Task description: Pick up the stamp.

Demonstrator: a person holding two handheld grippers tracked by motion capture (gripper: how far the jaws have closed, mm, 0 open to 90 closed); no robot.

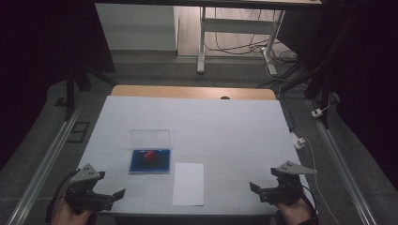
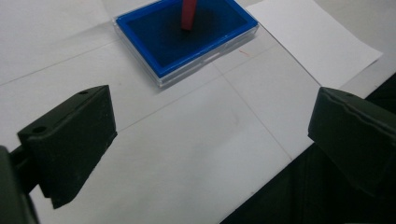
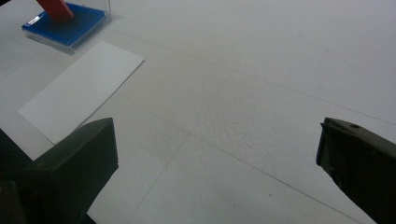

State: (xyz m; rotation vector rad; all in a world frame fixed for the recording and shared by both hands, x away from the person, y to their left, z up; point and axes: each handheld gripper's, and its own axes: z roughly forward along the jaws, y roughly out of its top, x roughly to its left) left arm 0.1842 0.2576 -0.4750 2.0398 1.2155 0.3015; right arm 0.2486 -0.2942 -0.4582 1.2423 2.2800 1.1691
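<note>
A blue tray in a clear case with its lid standing up sits left of centre on the white table. A small red block stands in it; the left gripper view catches the red block upright in the blue tray. A white paper sheet lies just right of the case. My left gripper rests at the table's near left corner, jaws wide open over bare table. My right gripper is at the near right, also open and holding nothing.
The table's front edge runs right under both grippers. A wooden strip borders the far side. Metal rails flank the table, and a white cable with a plug lies off the right edge. Desk legs stand beyond.
</note>
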